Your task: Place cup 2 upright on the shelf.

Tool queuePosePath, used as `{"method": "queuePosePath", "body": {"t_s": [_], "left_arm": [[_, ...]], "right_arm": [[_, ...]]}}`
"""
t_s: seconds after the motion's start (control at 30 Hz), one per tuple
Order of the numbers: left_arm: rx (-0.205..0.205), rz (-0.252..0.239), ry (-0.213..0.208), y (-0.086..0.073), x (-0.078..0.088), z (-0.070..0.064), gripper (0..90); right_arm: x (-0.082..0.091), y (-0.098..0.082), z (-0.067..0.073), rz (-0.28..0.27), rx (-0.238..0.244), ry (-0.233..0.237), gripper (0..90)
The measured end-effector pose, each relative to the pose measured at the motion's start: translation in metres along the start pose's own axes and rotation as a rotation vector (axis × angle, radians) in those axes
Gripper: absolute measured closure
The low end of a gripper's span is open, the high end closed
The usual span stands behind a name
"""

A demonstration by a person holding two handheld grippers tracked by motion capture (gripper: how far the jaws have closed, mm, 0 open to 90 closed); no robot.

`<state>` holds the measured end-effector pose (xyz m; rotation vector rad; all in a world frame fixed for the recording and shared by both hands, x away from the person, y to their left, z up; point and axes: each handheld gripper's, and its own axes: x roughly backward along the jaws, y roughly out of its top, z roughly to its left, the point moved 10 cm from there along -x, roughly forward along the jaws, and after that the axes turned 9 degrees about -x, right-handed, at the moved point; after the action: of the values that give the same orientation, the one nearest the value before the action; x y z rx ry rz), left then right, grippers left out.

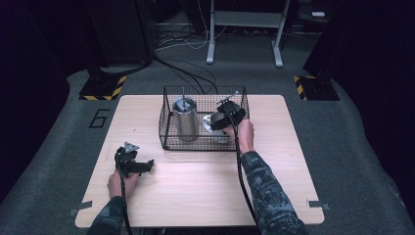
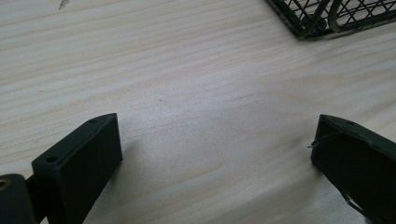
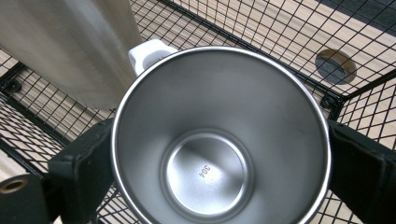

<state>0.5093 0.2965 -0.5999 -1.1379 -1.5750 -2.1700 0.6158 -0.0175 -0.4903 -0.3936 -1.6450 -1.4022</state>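
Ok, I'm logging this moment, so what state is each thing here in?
Steel cup: empty, upright, between the right gripper's jaws, inside the basket.
Tall steel canister: upright in the basket, lid on.
Wire basket: open-topped, on the table.
Right gripper: shut on the cup.
Left gripper: open, empty, above the bare table.

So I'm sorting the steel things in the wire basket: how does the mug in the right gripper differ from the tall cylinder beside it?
The mug is wide, with an open mouth; the tall cylinder is narrower, taller and capped by a lid with a knob. The mug has a white handle; the cylinder shows none. The right gripper has its jaws on either side of the mug, while the cylinder stands free. Both are shiny steel inside the wire basket.
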Motion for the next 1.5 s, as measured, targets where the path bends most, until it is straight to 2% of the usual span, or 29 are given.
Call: {"method": "queuePosePath", "body": {"t_s": [0.37,0.5,0.67,0.7,0.8,0.93,1.03,1.07,1.27,1.5], "left_arm": [[0.0,0.0,0.0,0.0,0.0,0.0,1.7],[0.0,0.0,0.0,0.0,0.0,0.0,1.7],[-0.001,0.0,0.0,0.0,0.0,0.0,1.7],[0.0,0.0,0.0,0.0,0.0,0.0,1.7],[0.0,0.0,0.0,0.0,0.0,0.0,1.7],[0.0,0.0,0.0,0.0,0.0,0.0,1.7],[0.0,0.0,0.0,0.0,0.0,0.0,1.7],[0.002,-0.001,0.0,0.0,0.0,0.0,1.7],[0.001,0.0,0.0,0.0,0.0,0.0,1.7],[0.001,0.0,0.0,0.0,0.0,0.0,1.7]], "right_arm": [[-0.01,-0.007,0.0,0.019,-0.031,0.013,5.5],[-0.01,-0.007,0.0,0.01,-0.048,0.014,5.4],[-0.01,-0.009,0.001,0.027,-0.027,0.011,4.7],[-0.009,-0.01,0.003,0.048,-0.013,0.021,2.5],[-0.007,-0.009,0.004,0.048,0.004,0.009,0.6],[0.0,-0.004,0.006,0.026,0.031,-0.001,0.0],[0.008,-0.002,0.008,0.02,0.038,0.006,0.0],[0.01,0.0,0.009,0.003,0.046,0.011,0.0],[0.034,0.002,0.014,-0.053,0.051,0.032,0.0],[0.062,-0.006,0.017,-0.092,0.106,0.061,0.0]]}}
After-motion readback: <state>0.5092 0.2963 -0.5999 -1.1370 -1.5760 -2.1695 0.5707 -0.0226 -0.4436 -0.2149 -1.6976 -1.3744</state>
